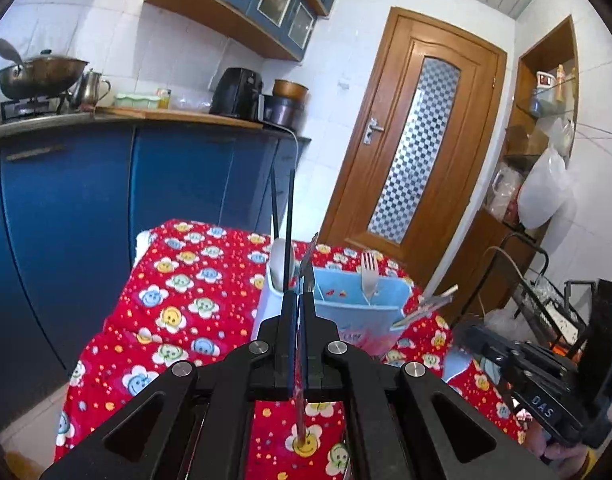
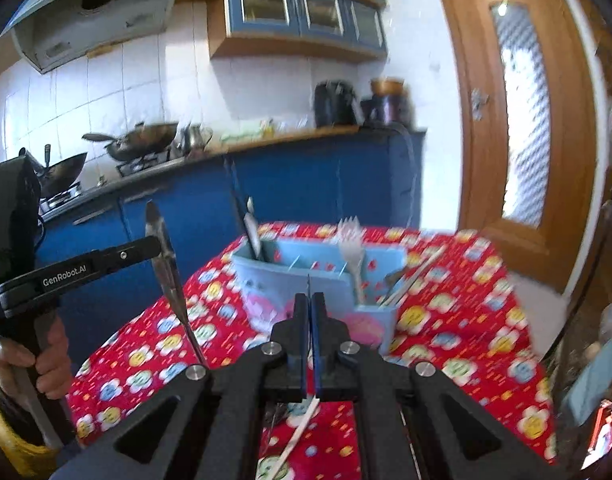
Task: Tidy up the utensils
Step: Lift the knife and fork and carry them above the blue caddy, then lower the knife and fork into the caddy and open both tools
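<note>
Knife [image 2: 168, 264] upright, tip up

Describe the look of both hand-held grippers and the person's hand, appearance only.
Left hand-held gripper: matte black, white "GenRobot.AI" lettering. Right hand-held gripper: black, white "DAS" marking. Both have silver pivot bolts and blue-lined fingers. The left hand is bare, with a yellow cuff.

Left gripper [image 1: 300, 300]: matt black plastic, shiny metal bolts; glossy metal knife [image 1: 306, 280] clamped between its fingers. Just ahead: smooth pale-blue plastic utensil holder [image 1: 358, 312], metal fork [image 1: 369, 274] inside. Beneath: printed red cloth [image 1: 178, 300], matt. Right gripper [image 2: 309, 300]: same black plastic.
</note>
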The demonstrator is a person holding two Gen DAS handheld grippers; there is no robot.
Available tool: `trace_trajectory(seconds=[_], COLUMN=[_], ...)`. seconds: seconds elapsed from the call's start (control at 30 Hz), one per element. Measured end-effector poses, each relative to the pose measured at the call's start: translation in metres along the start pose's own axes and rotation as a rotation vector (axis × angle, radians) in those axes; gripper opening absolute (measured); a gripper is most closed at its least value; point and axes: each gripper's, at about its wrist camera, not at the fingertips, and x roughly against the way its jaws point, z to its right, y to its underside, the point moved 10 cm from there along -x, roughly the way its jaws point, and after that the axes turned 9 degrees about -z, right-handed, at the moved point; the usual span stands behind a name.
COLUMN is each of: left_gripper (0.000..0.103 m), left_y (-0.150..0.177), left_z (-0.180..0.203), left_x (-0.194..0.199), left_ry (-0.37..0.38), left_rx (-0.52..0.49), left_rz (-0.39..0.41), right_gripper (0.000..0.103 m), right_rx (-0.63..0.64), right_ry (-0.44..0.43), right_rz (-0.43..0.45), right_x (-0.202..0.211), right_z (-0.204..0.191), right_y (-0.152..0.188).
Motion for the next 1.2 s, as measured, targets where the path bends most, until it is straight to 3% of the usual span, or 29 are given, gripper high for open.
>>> trace_trajectory(seconds=[0.3,0.73,0.97,1.2], left_gripper=[0.001,0.001,0.001,0.001], left_y=[-0.040,-0.109,-0.115,-0.103], left_z=[0.005,0.019,0.027,0.035], left_x=[0.015,0.025,0.001,-0.025], left_ry=[-0.016,-0.029,-0.008,-0.066], left_rx=[-0.006,-0.003,-0.013,-0.084], left_rz=[0.077,0.206,0.226,0.220], right_gripper=[0.003,0.003,0.003,0.003], right_rx=[-0.001,-0.013,0.014,0.034], right_ry=[0.052,0.070,0.101,0.157], right_rz=[0.089,0.109,0.133,0.160], right_x=[0.020,0.019,0.021,0.015], right_z=[0.013,0.023,0.027,0.040], right_y=[-0.028,-0.035,-0.052,-0.082])
